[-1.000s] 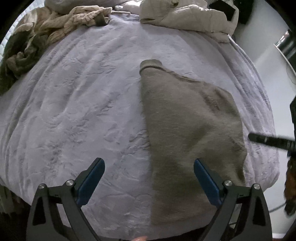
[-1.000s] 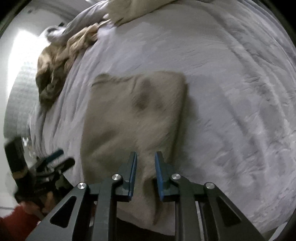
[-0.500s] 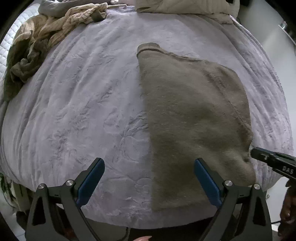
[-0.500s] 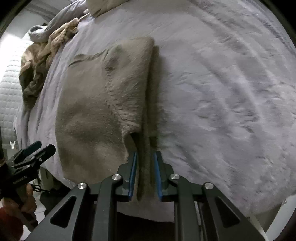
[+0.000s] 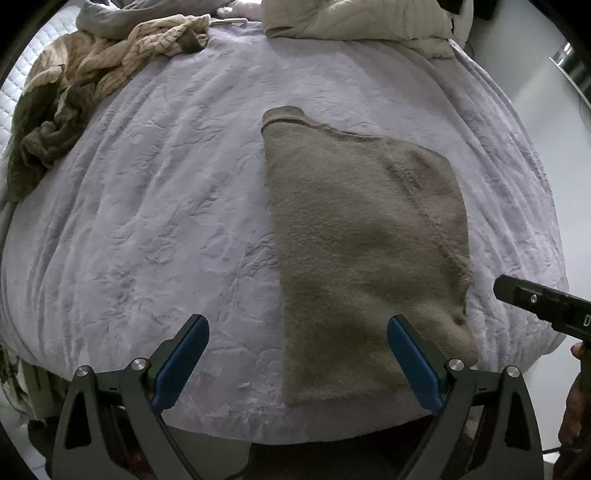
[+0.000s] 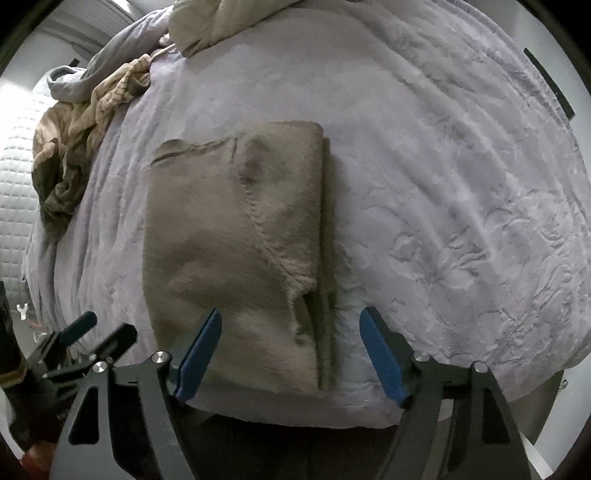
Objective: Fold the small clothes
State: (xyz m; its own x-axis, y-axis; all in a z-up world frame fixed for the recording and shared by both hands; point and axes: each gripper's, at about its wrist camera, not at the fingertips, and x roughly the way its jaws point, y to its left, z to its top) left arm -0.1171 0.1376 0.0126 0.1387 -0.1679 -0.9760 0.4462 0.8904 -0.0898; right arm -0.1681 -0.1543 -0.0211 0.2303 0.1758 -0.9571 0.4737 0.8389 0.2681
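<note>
A taupe fuzzy garment (image 5: pixel 365 236) (image 6: pixel 236 236) lies flat on the lavender bed cover (image 5: pixel 155 206) (image 6: pixel 461 177), its sleeve side folded in over the body. My left gripper (image 5: pixel 297 356) hovers open above the near edge of the bed, its right finger over the garment's lower hem. My right gripper (image 6: pixel 290 352) is open too, its jaws straddling the garment's lower right corner and folded edge, with nothing held. Each gripper shows at the edge of the other's view.
A heap of striped and olive clothes (image 5: pixel 74 96) (image 6: pixel 77 147) lies at the far left of the bed. A beige quilt (image 5: pixel 354 18) is bunched at the head. The bed's near edge drops off just beneath both grippers.
My right gripper was shut on the garment's edge, laid it folded over the body, then opened and let go. The left gripper stayed open and barely shifted.
</note>
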